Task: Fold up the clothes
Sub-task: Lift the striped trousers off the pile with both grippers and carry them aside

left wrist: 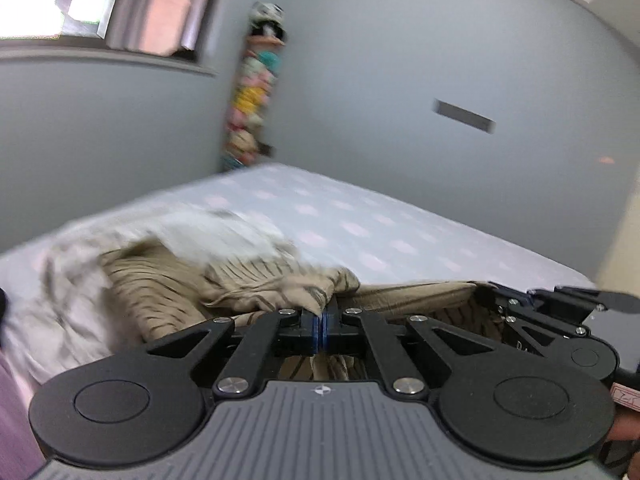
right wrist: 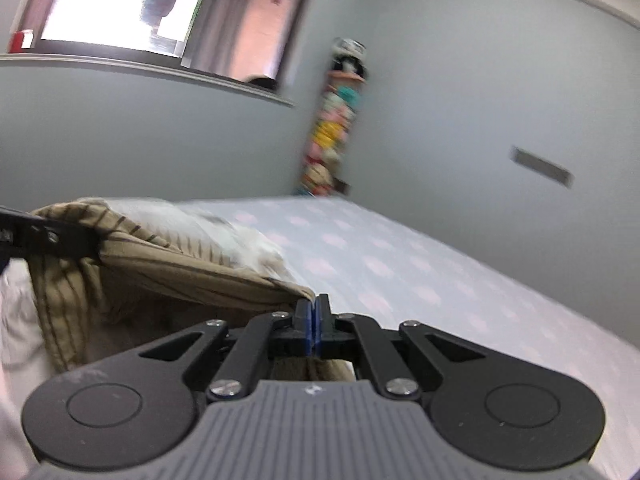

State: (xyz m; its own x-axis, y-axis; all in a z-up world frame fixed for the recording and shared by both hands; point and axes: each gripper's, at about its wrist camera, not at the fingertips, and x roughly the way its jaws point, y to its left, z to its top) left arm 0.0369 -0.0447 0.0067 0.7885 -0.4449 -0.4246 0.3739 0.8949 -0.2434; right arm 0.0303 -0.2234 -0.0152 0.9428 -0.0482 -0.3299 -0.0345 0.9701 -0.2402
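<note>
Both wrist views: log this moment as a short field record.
surface: bed with pale blue sheet dotted pink
garment: tan fabric garment with dark stripes, stretched between both tools
left gripper: jaws closed on the tan garment's edge
right gripper: jaws closed on another part of that edge
other laundry: white crumpled cloth heaped behind the garment
background: grey wall, window, colourful hanging stack of soft items
image quality: motion blur
</note>
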